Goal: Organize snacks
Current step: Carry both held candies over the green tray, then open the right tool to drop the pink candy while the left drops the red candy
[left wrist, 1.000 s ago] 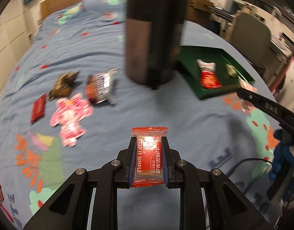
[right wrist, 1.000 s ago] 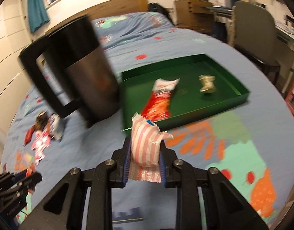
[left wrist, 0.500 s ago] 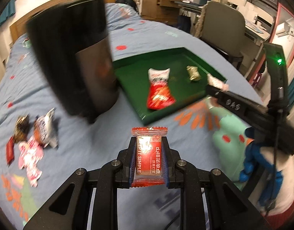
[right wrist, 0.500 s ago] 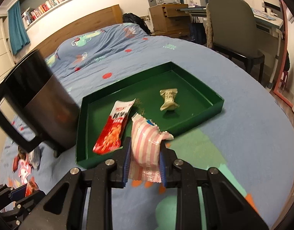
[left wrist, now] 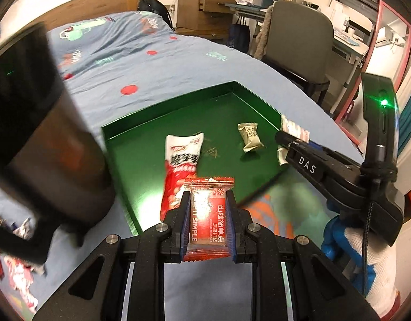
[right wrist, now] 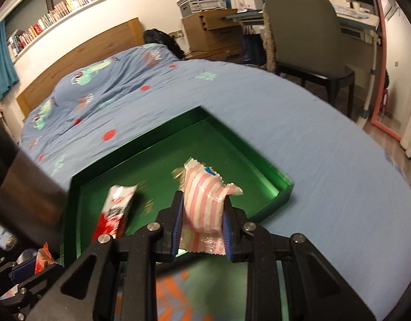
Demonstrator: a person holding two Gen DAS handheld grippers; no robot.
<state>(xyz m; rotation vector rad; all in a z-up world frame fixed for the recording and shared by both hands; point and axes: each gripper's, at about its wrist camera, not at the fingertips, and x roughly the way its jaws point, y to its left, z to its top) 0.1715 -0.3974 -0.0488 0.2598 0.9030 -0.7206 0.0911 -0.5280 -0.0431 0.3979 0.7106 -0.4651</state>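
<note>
Snacks: two held, two in the green tray (left wrist: 178, 99), a few loose on the bed (left wrist: 178, 64).

Left gripper (left wrist: 208, 223): jaws narrow, clamped on a red packet (left wrist: 208, 222) with white lettering, packet upright between the blue pads, over the tray's near edge.

Right gripper (right wrist: 202, 223): jaws closed on a pink-and-white striped packet (right wrist: 205, 200), crumpled top sticking up past the fingertips, held over the tray's near right part. In the left wrist view it comes in from the right, a white glove (left wrist: 376, 275) on the hand behind it.

Inside the tray: a long red-and-white packet (left wrist: 181, 171) lying flat toward the near left, and a small beige candy (left wrist: 249, 136) further right. They lie apart.

Big dark mug (left wrist: 44, 139), blurred, stands on the bed just left of the tray. Loose wrappers (left wrist: 18, 281) on the blanket at far lower left, well apart from the tray; too blurred to tell what they are.
</note>
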